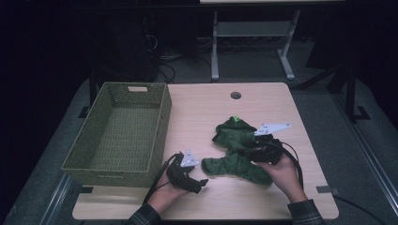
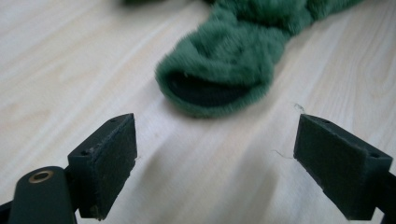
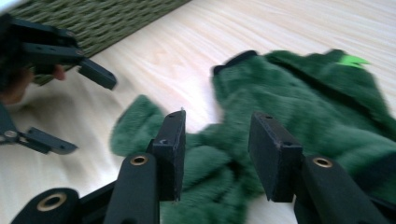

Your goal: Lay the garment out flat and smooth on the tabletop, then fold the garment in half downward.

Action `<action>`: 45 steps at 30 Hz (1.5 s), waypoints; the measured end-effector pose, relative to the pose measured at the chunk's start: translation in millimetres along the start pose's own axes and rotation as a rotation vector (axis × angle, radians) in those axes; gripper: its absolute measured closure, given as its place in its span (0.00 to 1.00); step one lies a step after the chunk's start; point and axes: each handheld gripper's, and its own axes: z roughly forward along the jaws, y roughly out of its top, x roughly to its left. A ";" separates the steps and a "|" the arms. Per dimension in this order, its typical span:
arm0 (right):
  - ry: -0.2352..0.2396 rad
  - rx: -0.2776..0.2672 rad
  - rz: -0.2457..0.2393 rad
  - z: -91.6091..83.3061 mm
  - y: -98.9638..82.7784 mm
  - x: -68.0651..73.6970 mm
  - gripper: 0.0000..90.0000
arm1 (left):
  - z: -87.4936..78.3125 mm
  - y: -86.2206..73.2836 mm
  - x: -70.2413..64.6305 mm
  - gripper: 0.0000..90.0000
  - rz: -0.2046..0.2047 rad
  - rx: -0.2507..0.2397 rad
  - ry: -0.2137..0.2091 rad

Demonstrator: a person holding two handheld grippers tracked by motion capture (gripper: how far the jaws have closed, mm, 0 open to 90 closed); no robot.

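Lying crumpled on the bare wood toward the right of the table (image 1: 197, 112), the green fleece garment (image 1: 237, 150) sprawls with one sleeve (image 2: 219, 74) stretched out to the left, its cuff opening toward the left gripper (image 1: 199, 183). That sleeve probably sticks out because the cloth is loosely heaped, not folded, which gives each hand a separate part to take. The right gripper (image 3: 217, 154) hangs over the garment's middle, its jaws partly apart with fleece showing in the gap; I cannot tell whether the pads press on the cloth, so a grip is not certain. The left gripper sits low at the table's near edge, jaws wide apart and nothing between them, lined up with the cuff as if to take it. The woven basket (image 1: 162, 126) stands empty at the left, just beside the left hand, likely the garment's destination.
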 end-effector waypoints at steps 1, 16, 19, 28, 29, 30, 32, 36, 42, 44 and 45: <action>0.007 0.001 -0.004 0.8 0.3 2.6 0.63 | 0.8 -2.5 -1.2 0.14 0.005 0.010 0.002; 0.128 0.013 -0.094 27.4 5.9 45.8 0.73 | 3.1 -19.4 -1.1 0.14 0.025 -0.054 -0.007; 0.151 0.026 -0.106 36.7 8.3 54.2 0.74 | 3.2 -19.5 -1.5 0.14 0.019 -0.053 -0.008; 0.194 0.095 -0.154 72.7 6.2 72.9 0.84 | 3.2 -19.5 -1.3 0.14 0.023 -0.054 -0.006; 0.187 0.103 -0.158 76.9 5.4 74.8 0.84 | 3.2 -19.5 -1.4 0.14 0.022 -0.054 -0.006; 0.175 0.114 -0.166 79.9 4.4 76.3 0.83 | 3.2 -19.4 -1.0 0.14 0.028 -0.053 -0.004; 0.156 0.129 -0.173 86.3 2.0 77.1 0.82 | 3.5 -19.3 -1.3 0.14 0.023 -0.055 -0.008; 0.103 0.160 -0.192 94.4 -1.7 76.0 0.82 | 3.3 -19.2 -1.0 0.14 0.027 -0.050 -0.008; 0.080 0.179 -0.204 103.7 -8.4 76.1 0.85 | 3.4 -19.2 -1.1 0.14 0.026 -0.051 -0.009; 0.067 0.179 -0.224 104.3 -9.7 76.5 0.88 | 3.5 -19.1 -1.1 0.14 0.026 -0.051 -0.009; 0.064 0.179 -0.225 104.3 -10.4 77.4 0.91 | 3.6 -19.0 -1.1 0.14 0.027 -0.051 -0.009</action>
